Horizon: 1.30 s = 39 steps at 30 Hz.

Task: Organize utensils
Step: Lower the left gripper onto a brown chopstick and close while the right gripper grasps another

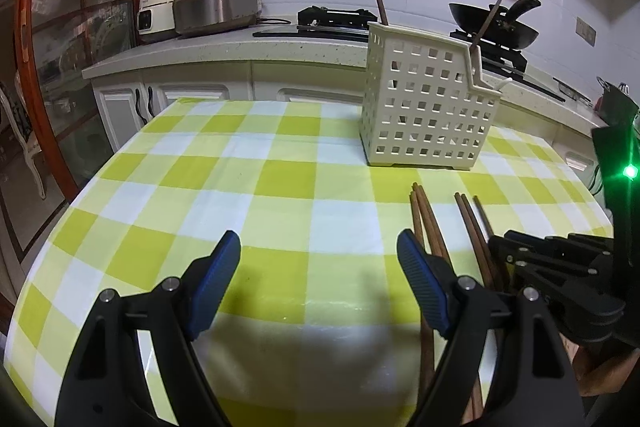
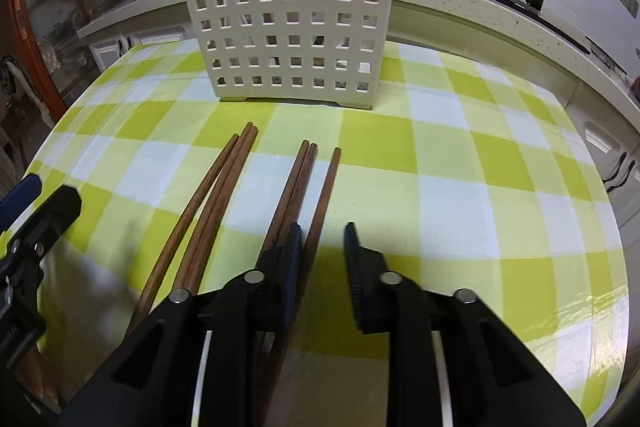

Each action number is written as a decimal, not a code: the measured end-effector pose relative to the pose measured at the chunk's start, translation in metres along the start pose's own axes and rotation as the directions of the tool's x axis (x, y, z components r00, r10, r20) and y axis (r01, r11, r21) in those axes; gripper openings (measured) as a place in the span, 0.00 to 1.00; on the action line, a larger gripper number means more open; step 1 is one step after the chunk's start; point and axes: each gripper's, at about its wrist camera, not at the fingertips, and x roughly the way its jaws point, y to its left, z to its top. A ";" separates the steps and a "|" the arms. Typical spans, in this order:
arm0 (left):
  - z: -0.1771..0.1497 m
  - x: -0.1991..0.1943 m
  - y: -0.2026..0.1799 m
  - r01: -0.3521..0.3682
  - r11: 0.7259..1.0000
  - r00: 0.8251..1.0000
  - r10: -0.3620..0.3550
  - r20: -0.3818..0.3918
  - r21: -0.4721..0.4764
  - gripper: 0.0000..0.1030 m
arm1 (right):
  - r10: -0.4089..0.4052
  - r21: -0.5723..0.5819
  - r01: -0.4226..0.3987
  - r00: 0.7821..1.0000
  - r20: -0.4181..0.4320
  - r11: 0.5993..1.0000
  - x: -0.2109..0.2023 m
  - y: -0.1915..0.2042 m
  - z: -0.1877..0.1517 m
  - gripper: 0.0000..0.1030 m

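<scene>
In the left wrist view, the left claw (image 1: 318, 243) hangs open at the bottom of the frame over bare checked tabletop (image 1: 200, 167), holding nothing. The brown chopsticks (image 1: 428, 223) lie to its right, and the white holder (image 1: 428, 99) stands behind them. In the right wrist view, the right claw (image 2: 323, 247) sits low at bottom centre, its jaws narrowly apart around a single chopstick (image 2: 330, 183). It should probably centre on that stick, away from the neighbouring pair (image 2: 298, 179), before it squeezes and lifts.
</scene>
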 end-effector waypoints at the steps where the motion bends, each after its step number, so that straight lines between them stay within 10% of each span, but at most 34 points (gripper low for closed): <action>1: 0.000 0.001 -0.002 0.001 1.000 1.000 -0.001 -0.006 0.011 0.76 | 0.004 0.000 -0.004 1.000 0.004 1.000 -0.001 -0.002 -0.002 0.08; 9: 0.005 0.024 -0.023 0.095 0.994 0.987 -0.087 -0.132 0.054 0.74 | 0.037 0.027 -0.037 0.999 0.022 0.999 -0.008 -0.020 -0.012 0.06; 17: 0.012 0.056 -0.040 0.114 0.989 0.968 -0.090 -0.233 0.095 0.45 | 0.074 0.040 -0.075 0.997 0.025 0.996 -0.010 -0.025 -0.014 0.06; 34: 0.011 0.072 -0.065 0.140 0.977 0.960 -0.094 -0.266 0.161 0.33 | 0.106 0.053 -0.107 0.994 0.022 0.993 -0.009 -0.030 -0.012 0.06; 39: 0.014 0.075 -0.061 0.145 0.975 0.957 -0.095 -0.273 0.170 0.13 | 0.083 -0.007 -0.083 0.997 0.002 0.997 -0.006 -0.022 -0.007 0.06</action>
